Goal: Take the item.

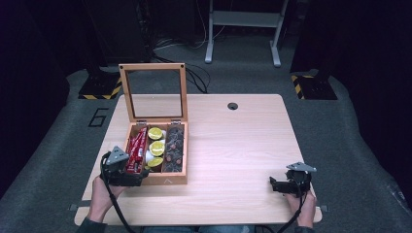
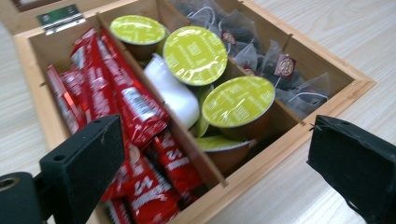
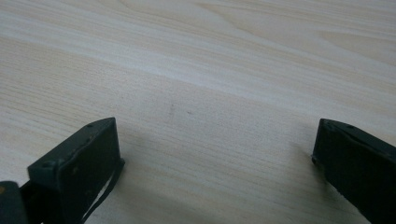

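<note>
My left gripper [image 1: 130,178] hovered at the near left corner of the wooden box [image 1: 167,180], jaws wide apart and holding nothing. The red sachets [image 2: 140,116] lay directly ahead at twelve o'clock, filling the box's left compartment, their long axes running away from me along the divider. They appeared glossy, thin and crinkled. The green-lidded capsules [image 2: 238,100] sat at one o'clock, round and rigid; the dark pyramid tea bags [image 2: 280,70] lay beyond. My right gripper [image 1: 286,185] rested well apart over the bare counter [image 3: 210,70], jaws also apart. The left was clearly nearer.
</note>
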`<state>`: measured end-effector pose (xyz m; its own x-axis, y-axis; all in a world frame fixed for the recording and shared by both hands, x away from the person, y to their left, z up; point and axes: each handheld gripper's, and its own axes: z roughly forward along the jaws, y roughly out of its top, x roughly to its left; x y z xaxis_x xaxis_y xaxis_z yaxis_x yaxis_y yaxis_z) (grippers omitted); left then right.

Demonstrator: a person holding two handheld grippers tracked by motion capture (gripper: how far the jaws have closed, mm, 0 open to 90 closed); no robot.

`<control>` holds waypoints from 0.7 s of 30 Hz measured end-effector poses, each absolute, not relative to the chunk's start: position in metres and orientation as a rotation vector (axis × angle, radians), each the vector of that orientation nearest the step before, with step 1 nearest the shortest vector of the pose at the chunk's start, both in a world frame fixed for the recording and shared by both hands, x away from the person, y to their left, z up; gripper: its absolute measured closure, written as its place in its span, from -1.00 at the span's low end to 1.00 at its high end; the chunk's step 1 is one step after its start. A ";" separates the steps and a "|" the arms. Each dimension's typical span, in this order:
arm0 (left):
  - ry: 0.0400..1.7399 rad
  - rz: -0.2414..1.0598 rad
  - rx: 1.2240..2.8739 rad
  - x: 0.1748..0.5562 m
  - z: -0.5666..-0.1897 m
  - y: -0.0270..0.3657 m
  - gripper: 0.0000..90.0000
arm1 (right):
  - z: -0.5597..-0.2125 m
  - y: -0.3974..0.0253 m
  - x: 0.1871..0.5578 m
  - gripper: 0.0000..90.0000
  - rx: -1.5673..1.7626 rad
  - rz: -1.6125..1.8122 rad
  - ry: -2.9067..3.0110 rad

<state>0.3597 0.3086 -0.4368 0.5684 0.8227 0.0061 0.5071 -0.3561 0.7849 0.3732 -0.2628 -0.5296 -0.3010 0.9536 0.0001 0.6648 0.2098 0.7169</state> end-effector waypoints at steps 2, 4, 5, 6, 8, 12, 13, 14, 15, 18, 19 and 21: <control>1.045 0.517 2.042 0.363 -0.436 0.304 -0.86 | -0.530 -0.263 0.373 -1.00 1.499 0.862 2.044; 1.027 0.515 2.061 0.366 -0.436 0.299 -0.81 | -0.530 -0.263 0.373 -1.00 1.499 0.862 2.044; 1.019 0.514 2.066 0.367 -0.436 0.297 -0.78 | -0.529 -0.263 0.373 -1.00 1.500 0.863 2.044; 1.012 0.511 2.070 0.369 -0.436 0.295 -0.73 | -0.529 -0.263 0.373 -1.00 1.500 0.863 2.043; 0.997 0.497 2.087 0.372 -0.436 0.292 -0.67 | -0.530 -0.263 0.373 -1.00 1.500 0.864 2.042; 0.959 0.479 2.124 0.376 -0.439 0.283 -0.56 | -0.529 -0.263 0.373 -0.99 1.500 0.864 2.044; 0.951 0.482 2.134 0.376 -0.439 0.281 -0.54 | -0.530 -0.263 0.373 -0.99 1.497 0.870 2.041; 0.945 0.482 2.146 0.377 -0.440 0.279 -0.49 | -0.530 -0.263 0.373 -0.99 1.497 0.870 2.041; 0.938 0.483 2.155 0.377 -0.440 0.277 -0.45 | -0.530 -0.263 0.373 -0.99 1.497 0.870 2.041; 0.931 0.491 2.164 0.378 -0.442 0.274 -0.30 | -0.530 -0.263 0.373 -0.99 1.497 0.869 2.040; 0.930 0.489 2.175 0.379 -0.442 0.273 -0.24 | -0.530 -0.263 0.373 -0.99 1.497 0.869 2.040; 0.932 0.491 2.186 0.380 -0.443 0.271 -0.14 | -0.530 -0.263 0.373 -0.99 1.498 0.869 2.040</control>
